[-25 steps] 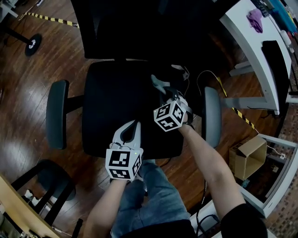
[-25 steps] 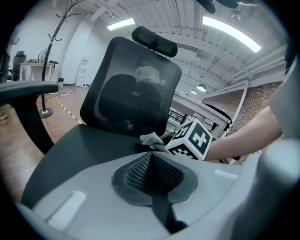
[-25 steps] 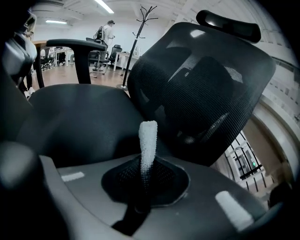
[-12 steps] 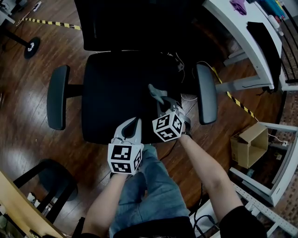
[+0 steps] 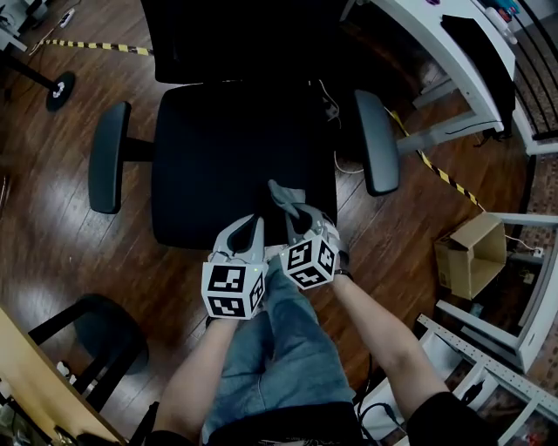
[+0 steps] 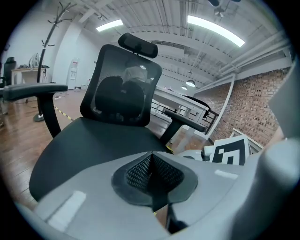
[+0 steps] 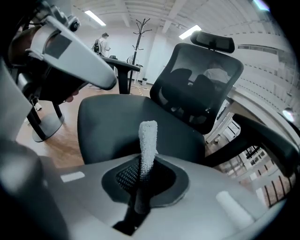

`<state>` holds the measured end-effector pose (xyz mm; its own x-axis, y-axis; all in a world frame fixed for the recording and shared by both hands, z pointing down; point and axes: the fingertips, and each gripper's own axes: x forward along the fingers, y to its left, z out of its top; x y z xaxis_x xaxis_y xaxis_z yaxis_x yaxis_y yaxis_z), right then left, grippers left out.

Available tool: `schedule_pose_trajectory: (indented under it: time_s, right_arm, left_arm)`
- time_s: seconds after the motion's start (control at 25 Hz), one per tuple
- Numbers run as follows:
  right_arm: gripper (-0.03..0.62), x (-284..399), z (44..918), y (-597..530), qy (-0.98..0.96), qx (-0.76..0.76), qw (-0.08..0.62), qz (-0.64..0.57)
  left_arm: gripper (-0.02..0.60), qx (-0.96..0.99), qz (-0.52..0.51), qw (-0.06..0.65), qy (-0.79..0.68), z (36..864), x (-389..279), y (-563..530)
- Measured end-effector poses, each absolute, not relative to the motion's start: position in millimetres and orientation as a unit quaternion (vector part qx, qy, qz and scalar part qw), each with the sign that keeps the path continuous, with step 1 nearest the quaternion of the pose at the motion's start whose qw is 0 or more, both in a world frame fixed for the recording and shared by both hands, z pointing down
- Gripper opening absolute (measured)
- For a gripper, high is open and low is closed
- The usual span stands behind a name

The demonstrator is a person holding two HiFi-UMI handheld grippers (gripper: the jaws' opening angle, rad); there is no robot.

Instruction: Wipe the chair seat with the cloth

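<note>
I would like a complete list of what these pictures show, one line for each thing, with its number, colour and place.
office chair: one, black, centre
armrests: two, grey, either side of the seat
cloth: one, light grey, pinched in the right tongs at the seat's front
cardboard box: one, brown, open, on the floor at right
desk: one, white, upper right
hazard tape: yellow-black strips, on the floor
floor: brown wood, all around
black stool: one, perhaps another chair, lower left
coat stand: one, dark, far behind the chair
left tongs: one, grey, shut, empty
right tongs: one, grey, shut on the cloth
forearms: two, bare, bottom
jeans: blue, bottom centre
</note>
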<state>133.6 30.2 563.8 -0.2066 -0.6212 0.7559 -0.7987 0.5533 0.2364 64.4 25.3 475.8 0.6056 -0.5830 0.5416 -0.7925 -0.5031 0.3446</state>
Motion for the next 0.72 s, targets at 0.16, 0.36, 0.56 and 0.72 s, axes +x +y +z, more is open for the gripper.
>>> schedule_pose_trajectory:
  time_s: [0.16, 0.36, 0.56, 0.72]
  right_arm:
    - [0.009, 126.9, 561.1, 61.5, -0.776, 0.456, 0.423, 0.106]
    - [0.009, 125.4, 564.9, 83.6, -0.779, 0.451, 0.423, 0.107]
    - [0.009, 133.6, 552.2, 73.5, -0.778, 0.462, 0.413, 0.100]
    - [0.009, 145.6, 523.9, 29.9, -0.774, 0.496, 0.382, 0.095]
  left_arm:
    - [0.003, 0.850, 0.184, 0.287, -0.403, 476.4, 69.2, 42.4]
    - [0.003, 0.851, 0.185, 0.284, -0.401, 478.5, 75.6, 51.9]
    - [0.003, 0.854, 0.186, 0.281, -0.397, 476.6, 81.0, 51.5]
    - [0.003, 0.855, 0.180, 0.279, -0.398, 470.2, 80.9, 39.9]
